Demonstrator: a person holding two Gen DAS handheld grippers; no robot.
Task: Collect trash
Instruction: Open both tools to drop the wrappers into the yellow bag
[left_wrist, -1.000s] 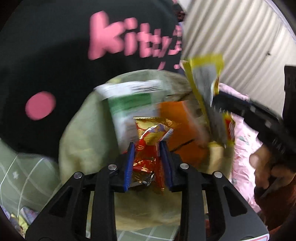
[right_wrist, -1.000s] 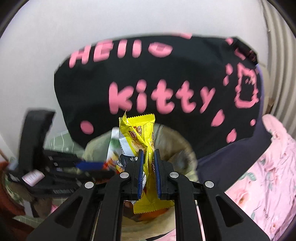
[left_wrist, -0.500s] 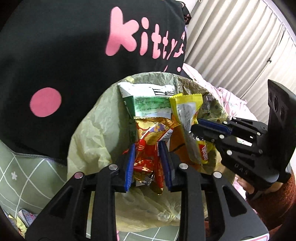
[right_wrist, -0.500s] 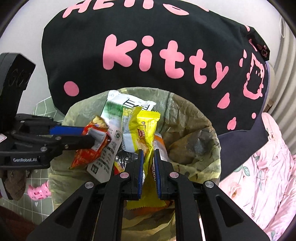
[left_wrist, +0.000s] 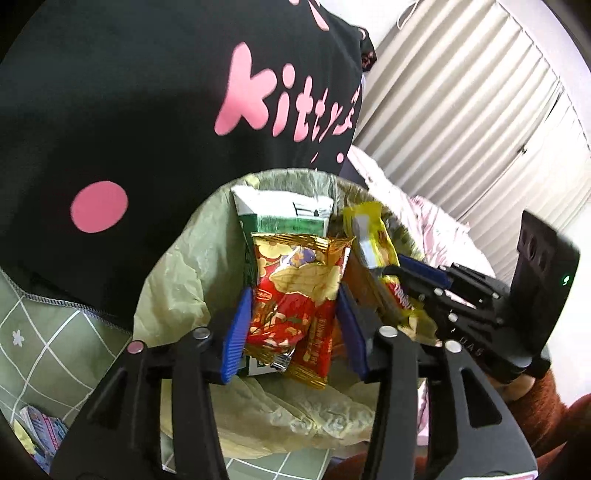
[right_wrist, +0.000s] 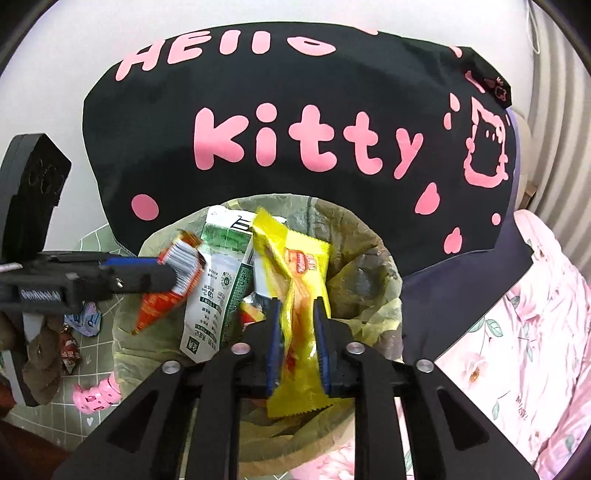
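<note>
- Left gripper (left_wrist: 293, 325): jaws just opened, pads clear of the crinkled red-gold snack wrapper (left_wrist: 295, 295) between them.
- Right gripper (right_wrist: 297, 339): jaws just parted around a yellow wrapper (right_wrist: 299, 295).
- Both wrappers hang over the yellow-green lined trash bin (right_wrist: 362, 258), beside a green-white carton (right_wrist: 218, 280).

We saw a glossy foil red snack wrapper (left_wrist: 295, 295), shiny yellow plastic wrapper (right_wrist: 299, 291), matt printed paper carton (right_wrist: 218, 280), thin crinkly bin liner (left_wrist: 177, 280), matt black cloth w/ pink print (right_wrist: 295, 110), smooth matt-plastic fingers (left_wrist: 236, 332).
</note>
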